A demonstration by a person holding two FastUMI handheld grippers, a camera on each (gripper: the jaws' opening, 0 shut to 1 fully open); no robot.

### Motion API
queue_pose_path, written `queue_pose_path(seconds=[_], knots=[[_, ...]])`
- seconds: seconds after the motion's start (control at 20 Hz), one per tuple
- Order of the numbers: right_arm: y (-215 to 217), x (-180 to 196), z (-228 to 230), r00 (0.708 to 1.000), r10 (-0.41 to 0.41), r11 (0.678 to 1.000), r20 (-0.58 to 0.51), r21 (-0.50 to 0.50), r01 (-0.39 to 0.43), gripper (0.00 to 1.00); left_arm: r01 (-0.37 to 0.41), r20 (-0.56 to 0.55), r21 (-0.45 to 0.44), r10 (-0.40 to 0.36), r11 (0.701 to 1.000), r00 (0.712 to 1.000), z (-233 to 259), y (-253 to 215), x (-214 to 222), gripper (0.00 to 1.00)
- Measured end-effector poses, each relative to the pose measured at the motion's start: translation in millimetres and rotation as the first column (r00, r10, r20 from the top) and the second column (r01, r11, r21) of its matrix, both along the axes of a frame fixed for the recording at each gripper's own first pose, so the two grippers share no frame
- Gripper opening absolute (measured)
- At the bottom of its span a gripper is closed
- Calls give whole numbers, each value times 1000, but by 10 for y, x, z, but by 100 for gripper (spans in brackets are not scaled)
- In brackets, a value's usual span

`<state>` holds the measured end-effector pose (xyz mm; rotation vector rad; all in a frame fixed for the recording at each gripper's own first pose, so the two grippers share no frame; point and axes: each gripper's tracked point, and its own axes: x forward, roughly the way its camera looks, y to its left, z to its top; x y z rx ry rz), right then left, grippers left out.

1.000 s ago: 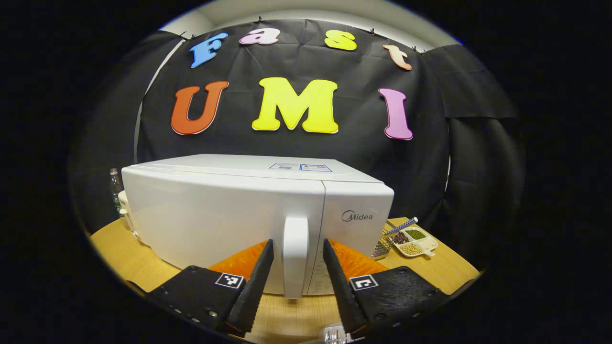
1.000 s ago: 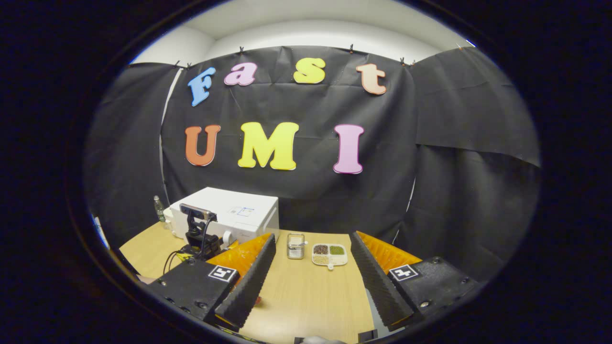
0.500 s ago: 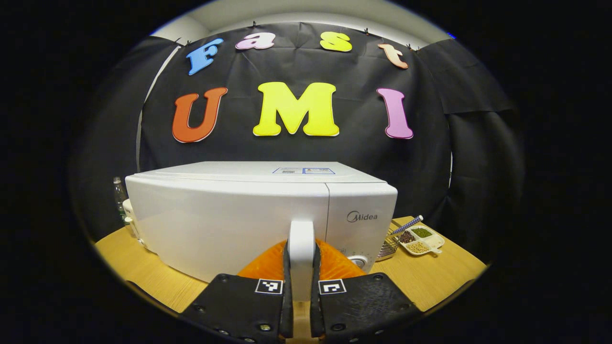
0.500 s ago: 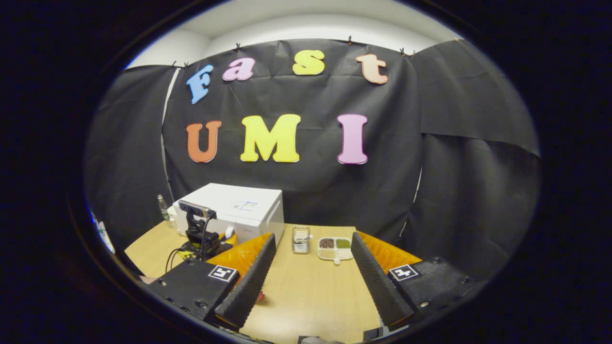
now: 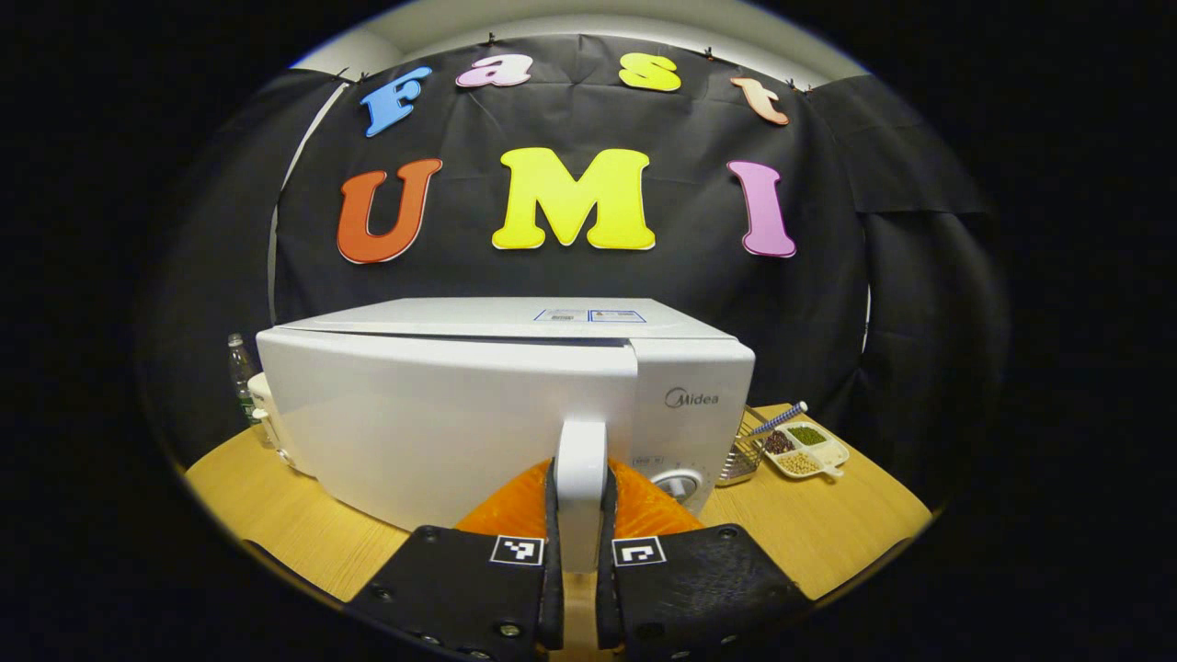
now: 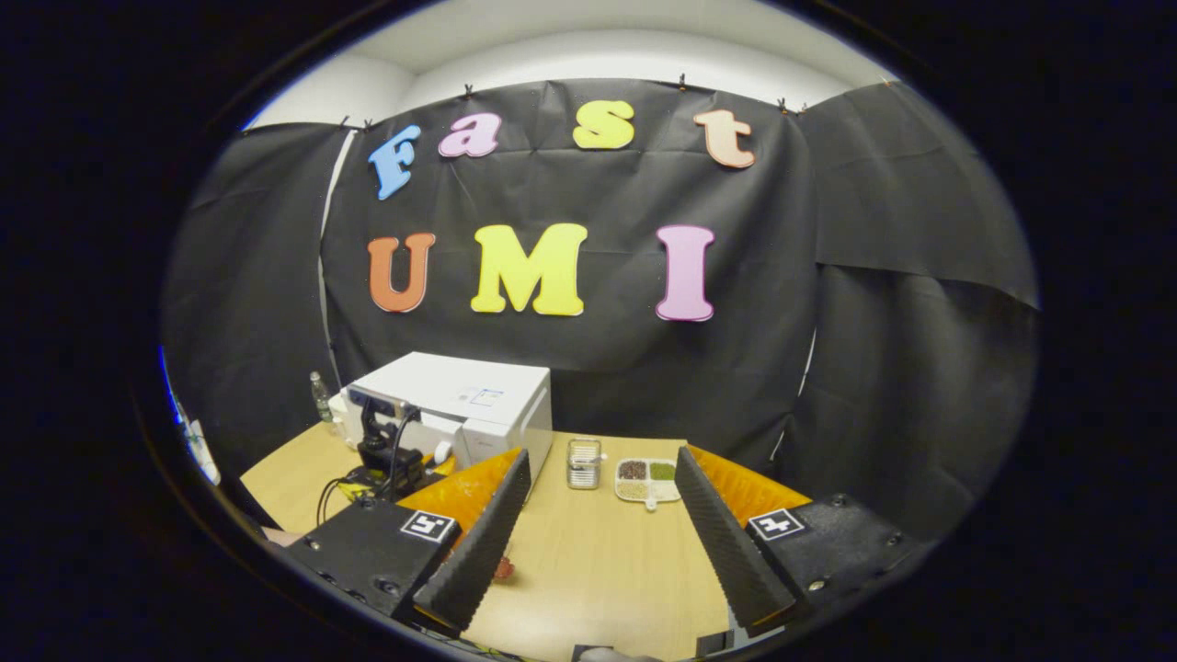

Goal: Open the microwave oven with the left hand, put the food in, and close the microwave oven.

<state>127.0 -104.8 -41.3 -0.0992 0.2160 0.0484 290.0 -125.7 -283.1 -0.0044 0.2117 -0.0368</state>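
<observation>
Now my left gripper [image 5: 579, 515] pinches the smooth white upright door handle [image 5: 580, 460] of the boxy white microwave [image 5: 441, 414] on the pale wooden table [image 5: 276, 515], my right gripper [image 6: 598, 524] spread wide above the tabletop.

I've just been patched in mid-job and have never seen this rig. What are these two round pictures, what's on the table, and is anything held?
A person holds a two-finger gripper in each hand; each carries a fisheye camera looking along its own fingers. In the left gripper view, the left gripper is shut on the white door handle of the microwave oven, whose door shows a thin gap along its top edge. In the right gripper view, the right gripper is open, holding nothing, above the wooden table. Beside the oven on the table are a divided dish of beans and a small wire basket.
</observation>
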Motion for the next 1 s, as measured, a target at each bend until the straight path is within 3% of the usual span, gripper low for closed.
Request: queue_pose_path(seconds=[0.2, 0.25, 0.3, 0.35, 0.4, 0.5, 0.55, 0.6, 0.7, 0.8, 0.9, 0.95, 1.0], knots=[[232, -15, -65, 999, 36, 999, -8, -11, -36, 100, 30, -11, 16, -30, 999, 999, 3, 223, -559, 13], [319, -33, -54, 999, 46, 999, -5, -3, -46, 91, 33, -14, 27, -33, 999, 999, 2, 292, -694, 13], [385, -54, -41, 999, 52, 999, 3, 4, -52, 100, 33, -7, 48, -32, 998, 999, 22, 363, -800, 13], [451, -83, -48, 998, 57, 998, 6, 5, -57, 92, 30, -6, 66, -30, 997, 1000, 17, 425, -874, 13], [501, -121, -69, 998, 59, 998, 4, 4, -59, 100, 28, -7, 71, -27, 997, 1000, 9, 470, -951, 13], [567, -211, -111, 998, 60, 998, 0, 5, -60, 100, 23, -23, 64, -21, 998, 1000, -23, 520, -1003, 15], [581, -253, -128, 998, 59, 998, -2, 9, -59, 92, 21, -24, 66, -19, 998, 1000, -10, 533, -1017, 16], [595, -293, -135, 998, 57, 998, -4, 11, -57, 100, 15, -23, 67, -13, 998, 1000, 19, 537, -1045, 16], [588, -354, -167, 999, 51, 999, -10, 8, -51, 100, -16, -20, 89, 18, 996, 1000, 43, 596, -1035, 19], [551, -390, -154, 999, 38, 999, -9, 4, -38, 100, -70, -46, 94, 74, 993, 996, 7, 732, -1008, 35], [515, -421, -140, 1000, 28, 1000, -1, 4, -28, 100, -71, -54, 50, 74, 996, 996, 17, 774, -991, 85], [510, -432, -145, 1000, 26, 1000, 2, 3, -26, 100, -64, -64, 17, 65, 998, 996, -8, 738, -962, 96], [484, -435, -149, 1000, 24, 1000, 0, -1, -24, 100, -59, -70, 6, 60, 998, 996, -12, 742, -969, 96]])
